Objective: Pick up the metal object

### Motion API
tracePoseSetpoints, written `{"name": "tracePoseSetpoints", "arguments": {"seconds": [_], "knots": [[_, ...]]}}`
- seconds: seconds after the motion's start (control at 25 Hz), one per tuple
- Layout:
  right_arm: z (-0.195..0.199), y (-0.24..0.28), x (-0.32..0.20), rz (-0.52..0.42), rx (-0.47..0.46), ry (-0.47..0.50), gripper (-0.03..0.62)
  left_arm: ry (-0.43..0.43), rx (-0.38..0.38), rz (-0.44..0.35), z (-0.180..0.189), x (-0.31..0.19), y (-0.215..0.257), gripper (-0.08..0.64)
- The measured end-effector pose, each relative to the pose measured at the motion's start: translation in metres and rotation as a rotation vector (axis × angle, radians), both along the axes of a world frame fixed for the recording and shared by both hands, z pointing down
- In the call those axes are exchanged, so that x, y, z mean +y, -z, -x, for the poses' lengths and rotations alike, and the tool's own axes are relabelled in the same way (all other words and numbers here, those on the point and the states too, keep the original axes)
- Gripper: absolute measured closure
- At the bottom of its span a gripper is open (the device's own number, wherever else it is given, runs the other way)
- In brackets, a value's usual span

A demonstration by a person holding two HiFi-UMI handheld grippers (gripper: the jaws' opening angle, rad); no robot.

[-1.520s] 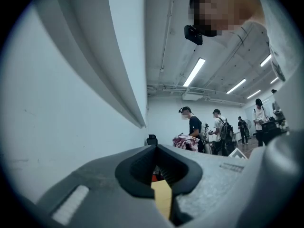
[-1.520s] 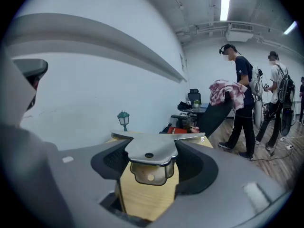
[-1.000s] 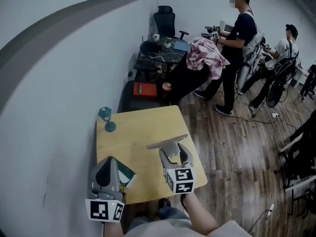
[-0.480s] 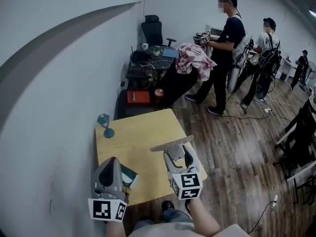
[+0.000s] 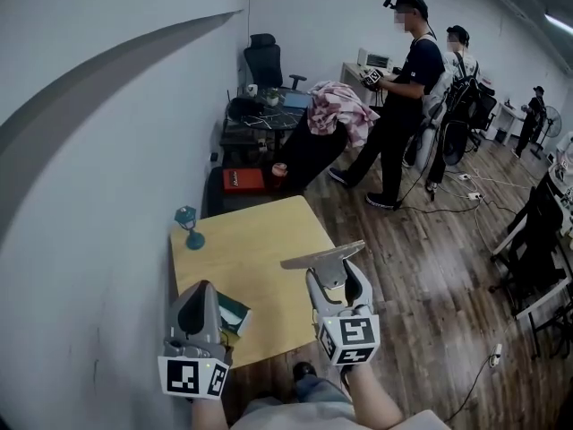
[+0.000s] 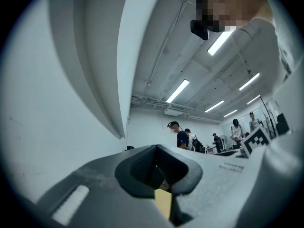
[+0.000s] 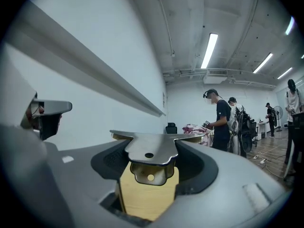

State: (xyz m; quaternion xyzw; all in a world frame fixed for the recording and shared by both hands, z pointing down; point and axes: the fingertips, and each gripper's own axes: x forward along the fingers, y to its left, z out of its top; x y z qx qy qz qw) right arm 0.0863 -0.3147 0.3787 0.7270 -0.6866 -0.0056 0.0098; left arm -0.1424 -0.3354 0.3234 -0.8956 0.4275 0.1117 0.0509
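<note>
Right hand-held gripper (image 5: pixel 333 280) is clamped on the metal object (image 5: pixel 320 256), whose flat plate sits level just above the bench (image 5: pixel 260 240) at its near right edge. A firm squeeze and no tilting look wise here. Left hand-held gripper (image 5: pixel 195 305) is closed, empty and low.

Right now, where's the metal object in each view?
Head view: metal object lower centre, in the fingers of the right gripper, over the table's right side.
Left gripper view: not in it.
Right gripper view: metal object dead centre, between the fingers.
Shared landmark: the standing person in the dark shirt.
</note>
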Motion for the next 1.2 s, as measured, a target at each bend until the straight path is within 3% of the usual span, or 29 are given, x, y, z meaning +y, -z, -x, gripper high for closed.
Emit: {"name": "tracePoseSetpoints", "arguments": {"seconds": [0.52,1.2], "knots": [[0.006,0.033,0.037,-0.105,0.010,-0.077,0.299,-0.027,0.010,-0.029,0.017,0.015,0.009,0.555],[0.013,0.037,0.040,-0.129,0.051,-0.087,0.299,0.017,-0.022,-0.042,0.029,0.005,0.005,0.555]]}}
